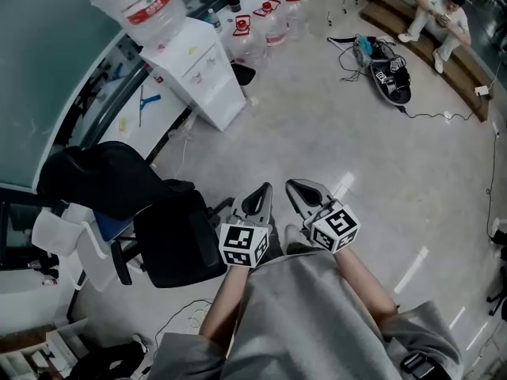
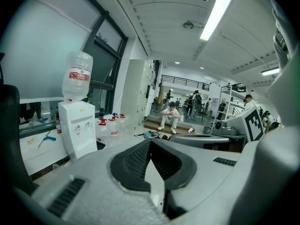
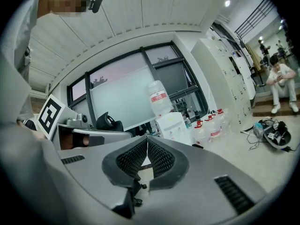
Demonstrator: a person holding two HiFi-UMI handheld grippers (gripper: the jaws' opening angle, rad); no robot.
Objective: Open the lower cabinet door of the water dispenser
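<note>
Well short of the water dispenser (image 1: pixel 198 74), across bare floor, both tools are carried side by side at the person's waist. The left gripper (image 1: pixel 265 188) has its jaws together with nothing between them, and so does the right gripper (image 1: pixel 291 184).

- The dispenser stands by the window wall with a water bottle (image 1: pixel 142 6) on top and spare bottles (image 1: pixel 261 30) just beside it.
- The lower cabinet door (image 1: pixel 220 97) is shut.
- Handling, as a judgement: it looks like a light, stiff plastic panel with a smooth, likely slippery face.
- Best hold is probably the free edge opposite the hinge, or a recess there. No handle is discernible.
- A hard tug could rock the top-loaded unit.

Views:
- The head view alone shows both tools and the floor gap to the dispenser.
- The left gripper view shows the dispenser (image 2: pixel 77 130) upright, with its taps and lower front.
- The right gripper view hides the base of the dispenser (image 3: pixel 173 124) behind its own jaws.
</note>
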